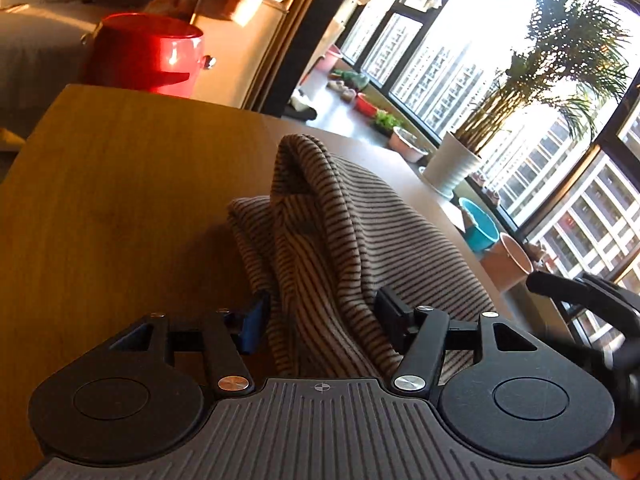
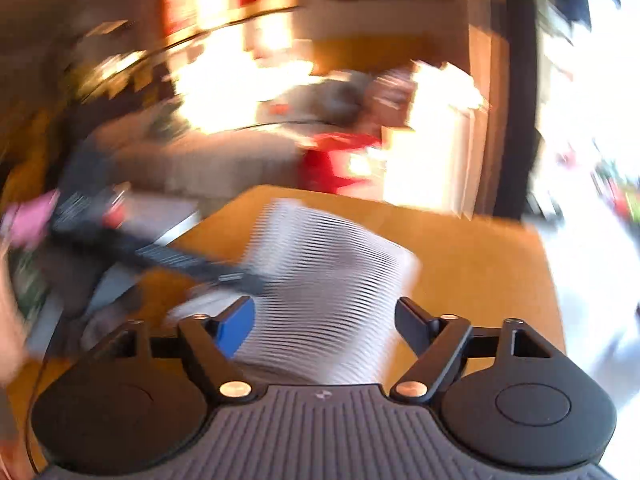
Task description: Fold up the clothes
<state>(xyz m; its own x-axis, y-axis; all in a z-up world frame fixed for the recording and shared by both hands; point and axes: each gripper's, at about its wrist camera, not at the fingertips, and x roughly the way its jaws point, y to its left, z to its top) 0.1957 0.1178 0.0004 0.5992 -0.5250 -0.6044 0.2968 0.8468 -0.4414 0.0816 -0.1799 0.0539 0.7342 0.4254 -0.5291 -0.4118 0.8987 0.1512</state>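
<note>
A beige garment with thin dark stripes (image 1: 336, 232) lies bunched on the wooden table (image 1: 120, 184). My left gripper (image 1: 320, 320) is open, its jaws wide on either side of a raised fold of the cloth. In the blurred right wrist view the same striped garment (image 2: 328, 280) lies ahead on the table (image 2: 480, 256). My right gripper (image 2: 324, 324) is open just above its near edge. The left gripper (image 2: 160, 252) shows there as a dark shape reaching in from the left.
A red stool (image 1: 148, 52) and a sofa (image 1: 36, 40) stand beyond the table's far edge. A white pot with a palm (image 1: 452, 164), bowls and small pots line the window sill at right. The right gripper's body (image 1: 592, 312) sits at the right edge.
</note>
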